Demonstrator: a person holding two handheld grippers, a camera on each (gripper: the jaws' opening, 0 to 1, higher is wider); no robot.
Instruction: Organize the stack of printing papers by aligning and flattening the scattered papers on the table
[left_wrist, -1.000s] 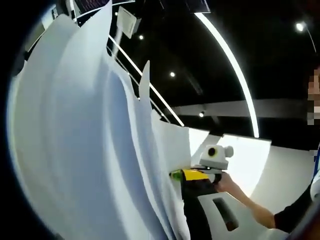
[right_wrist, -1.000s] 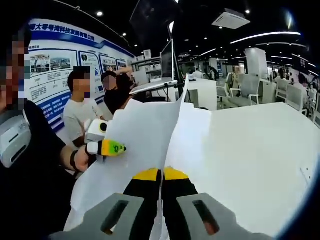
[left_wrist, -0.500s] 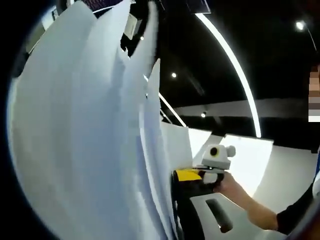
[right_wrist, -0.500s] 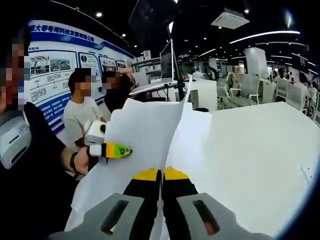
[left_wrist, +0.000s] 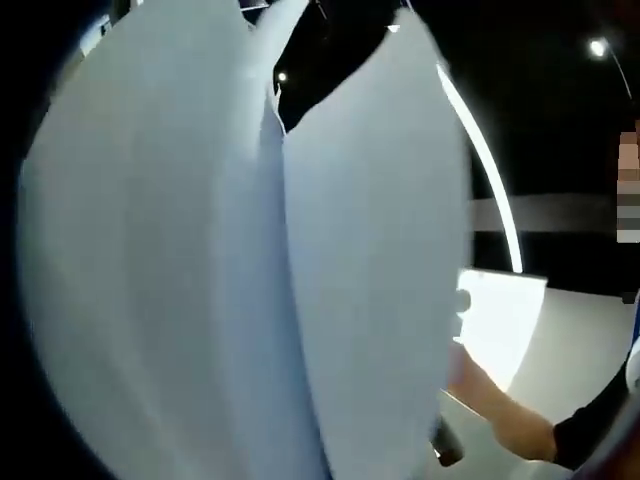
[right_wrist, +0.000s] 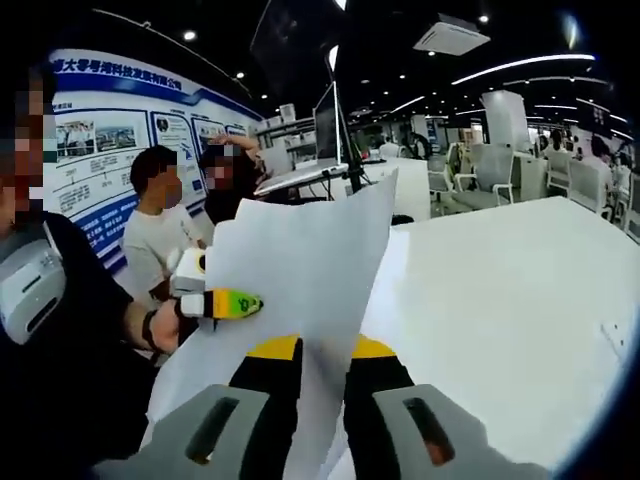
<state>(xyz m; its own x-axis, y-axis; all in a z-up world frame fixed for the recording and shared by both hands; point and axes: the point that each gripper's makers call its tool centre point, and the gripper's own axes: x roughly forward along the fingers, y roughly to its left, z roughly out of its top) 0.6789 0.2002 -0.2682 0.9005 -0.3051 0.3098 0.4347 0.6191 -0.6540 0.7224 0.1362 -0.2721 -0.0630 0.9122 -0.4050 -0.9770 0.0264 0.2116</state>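
- Papers (right_wrist: 290, 290): a sheaf of white sheets is held upright off the table (right_wrist: 520, 300), rising from between the right claw's jaws and leaning toward the left claw. In the left gripper view the papers (left_wrist: 200, 270) stand right in front of the lens as overlapping sheets.
- Right claw (right_wrist: 312, 350): its yellow-tipped jaws now stand slightly apart with the paper edge running between them. Half a second ago they were pressed together on the sheets. Judgement: the grip is loosened, likely to let the sheets slide and settle level.
- Left claw (right_wrist: 232, 302): seen from the right gripper view, it touches the papers' side edge, well up and to the left of the right claw. Its tip looks closed on the edge, but the pictures do not settle it; I cannot tell.
- Change: in the left gripper view one sheet has swung across the lens since half a second ago and now hides the right claw. The sheets fan less than a second ago.
- Meaning for the task: aligning is under way; the edges are not yet flush and the stack is not laid flat.
- Containers: none in sight. The table beyond the right claw carries nothing I can make out near the papers.
- Surroundings: people (right_wrist: 160, 215) stand behind the left claw, before a wall board.
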